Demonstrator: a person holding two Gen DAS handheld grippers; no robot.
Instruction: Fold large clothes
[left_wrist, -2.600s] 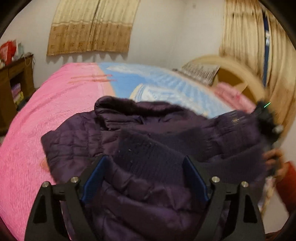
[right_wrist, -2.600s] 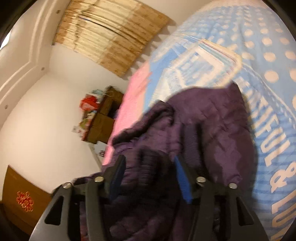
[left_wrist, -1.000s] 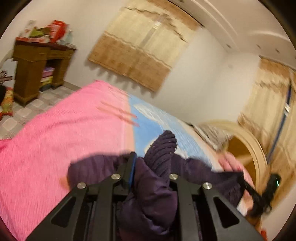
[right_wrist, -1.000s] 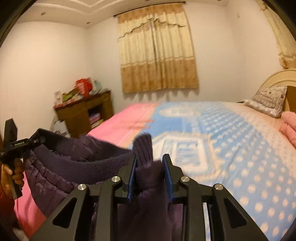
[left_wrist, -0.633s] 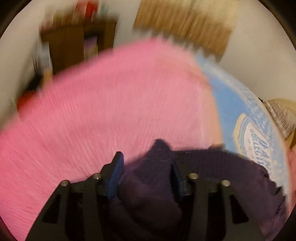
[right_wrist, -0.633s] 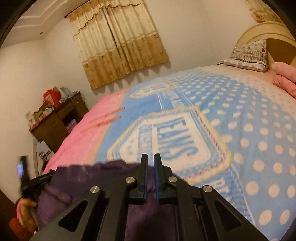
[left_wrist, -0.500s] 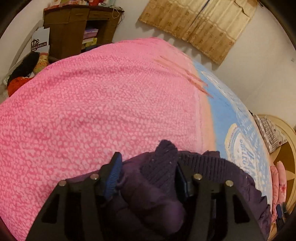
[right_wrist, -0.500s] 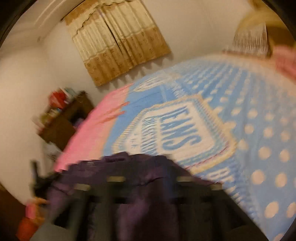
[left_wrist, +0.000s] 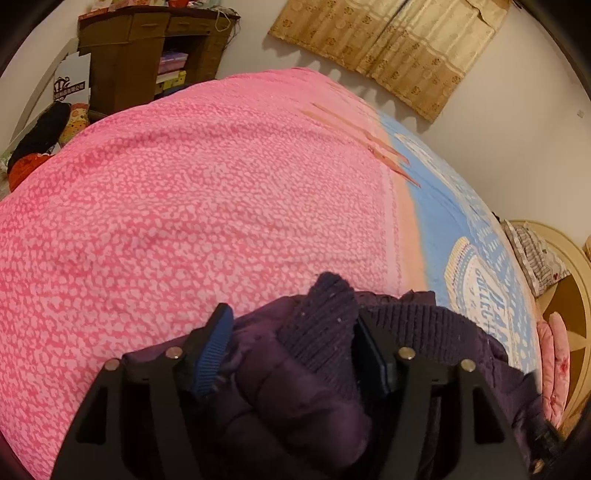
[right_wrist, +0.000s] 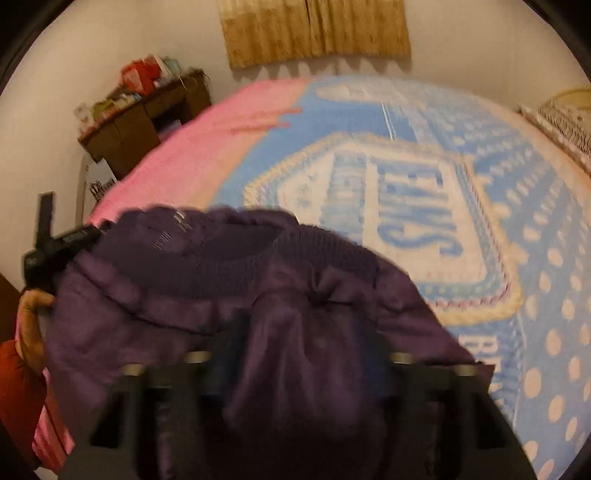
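A dark purple quilted jacket (left_wrist: 295, 387) with a ribbed knit hem lies bunched on the bed in front of both grippers. In the left wrist view my left gripper (left_wrist: 291, 336) has its jaws wide apart, with the ribbed hem (left_wrist: 325, 317) and padded cloth loose between them. In the blurred right wrist view the jacket (right_wrist: 221, 280) covers my right gripper (right_wrist: 303, 347), whose jaws stand wide apart around a fold of it. The left gripper shows there at the jacket's left edge (right_wrist: 48, 240), held by a hand.
The bed has a pink blanket (left_wrist: 203, 192) on one half and a blue polka-dot blanket (right_wrist: 424, 192) with lettering on the other. A brown cabinet (left_wrist: 147, 48) stands beyond the bed's far corner. Pillows (left_wrist: 535, 258) and a headboard are at the right. Curtains hang on the wall.
Both grippers went from shut on the jacket's hem to open. The jacket has come down from held up in the air onto the bed.
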